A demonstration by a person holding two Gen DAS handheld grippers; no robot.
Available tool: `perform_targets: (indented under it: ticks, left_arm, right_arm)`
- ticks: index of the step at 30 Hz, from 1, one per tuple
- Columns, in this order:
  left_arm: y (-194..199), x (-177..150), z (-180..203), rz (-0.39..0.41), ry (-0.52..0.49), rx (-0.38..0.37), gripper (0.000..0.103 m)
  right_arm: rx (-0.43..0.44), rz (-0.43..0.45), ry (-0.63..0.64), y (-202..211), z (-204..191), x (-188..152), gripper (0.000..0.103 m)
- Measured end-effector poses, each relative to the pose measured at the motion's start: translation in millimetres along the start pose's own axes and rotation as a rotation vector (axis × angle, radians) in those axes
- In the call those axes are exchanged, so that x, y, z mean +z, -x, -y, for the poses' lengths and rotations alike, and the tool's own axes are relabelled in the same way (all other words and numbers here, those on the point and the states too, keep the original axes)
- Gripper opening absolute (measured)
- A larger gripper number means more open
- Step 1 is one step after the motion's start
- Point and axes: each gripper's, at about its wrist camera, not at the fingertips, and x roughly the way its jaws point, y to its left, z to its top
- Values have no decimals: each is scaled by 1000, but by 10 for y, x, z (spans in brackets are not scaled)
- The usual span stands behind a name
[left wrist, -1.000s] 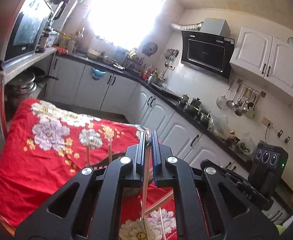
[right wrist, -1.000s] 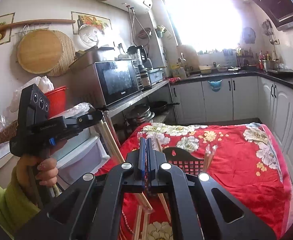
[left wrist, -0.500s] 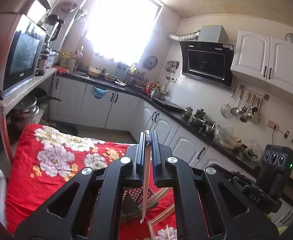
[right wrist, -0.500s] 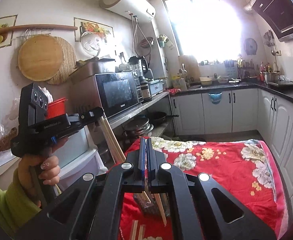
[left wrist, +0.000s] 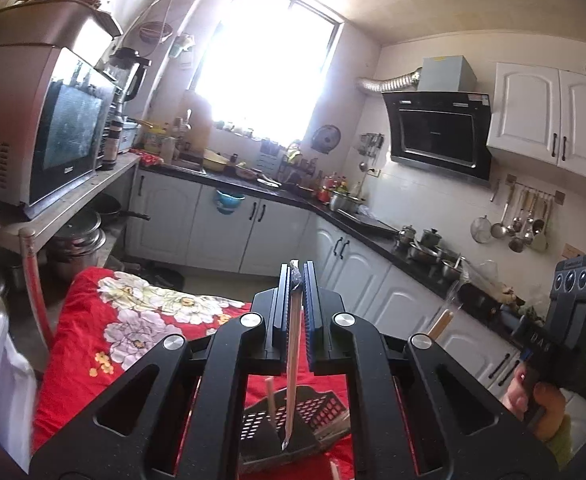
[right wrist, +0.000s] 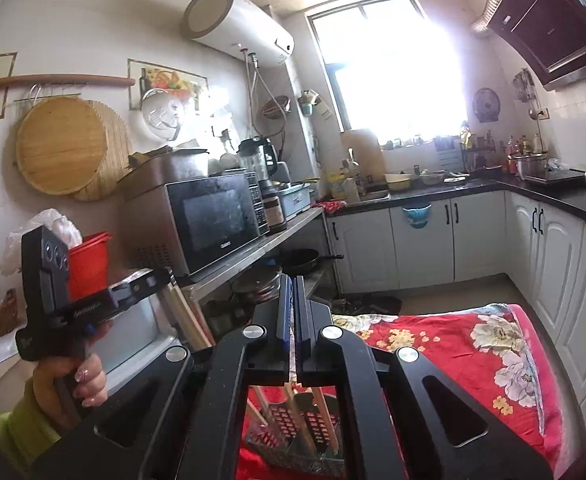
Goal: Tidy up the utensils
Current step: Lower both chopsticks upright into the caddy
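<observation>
The left gripper [left wrist: 295, 292] is clamping a wrapped chopstick [left wrist: 292, 360] near its top end; the stick is hanging almost straight down, its tip sitting just over or inside the black perforated basket [left wrist: 325, 410] on the red floral cloth [left wrist: 105, 320]. The right gripper [right wrist: 292, 304] is pinching its own chopstick [right wrist: 292, 360] w/ jaws nearly together, stick dropping toward the same basket, where a few more sticks [right wrist: 325, 416] are already leaning. Glare and the gripper bodies are hiding the tips, so whether either is actually touching the basket floor is hard to call.

Handling: these are light, thin, stiff sticks, and the plastic sleeve is probably slick, so a stick could be pivoting or sliding between the pads if knocked. Gripping near the top end is working for a vertical drop, though it leaves a long free lever below. Basket is light too and might be tipping if a stick gets pushed sideways against its wall.

Pose: both grippers are pointing roughly level, slightly nosed down, side by side above the near part of the cloth. Each hand is wrapping the pistol-style handle: left hand [right wrist: 73, 380] w/ green sleeve at the left of the right-wrist view, right hand [left wrist: 545, 404] at the far right of the left-wrist view.
</observation>
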Motion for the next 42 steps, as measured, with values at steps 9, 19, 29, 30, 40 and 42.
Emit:
perform_targets:
  ticks: [9,19,29,30,40,42]
  left_arm:
    - [-125,-194,-178,-20,24,43,3]
    - [-239,-396,-235,-43,11,76,3]
    - [-386,-652,-256,-82,26,82,3]
    - [-397,-676,-262,-84,29,84,3]
    - [-505,-938,-301,-118,72,94,3]
    - [-530,-990,-304,-128,75,95,3]
  right_arm:
    - [-64,-20,1,-180,130,-134,2]
    - [-87,-49,0,-386,200,-347,2]
    - [-97,-93,-26,-552,283,-602,2]
    - [-98,-100,-29,-569,295,-635,2]
    - [-109,-132,-66,-652,422,-859,2]
    - [-112,-136,-70,-653,436,-881,2]
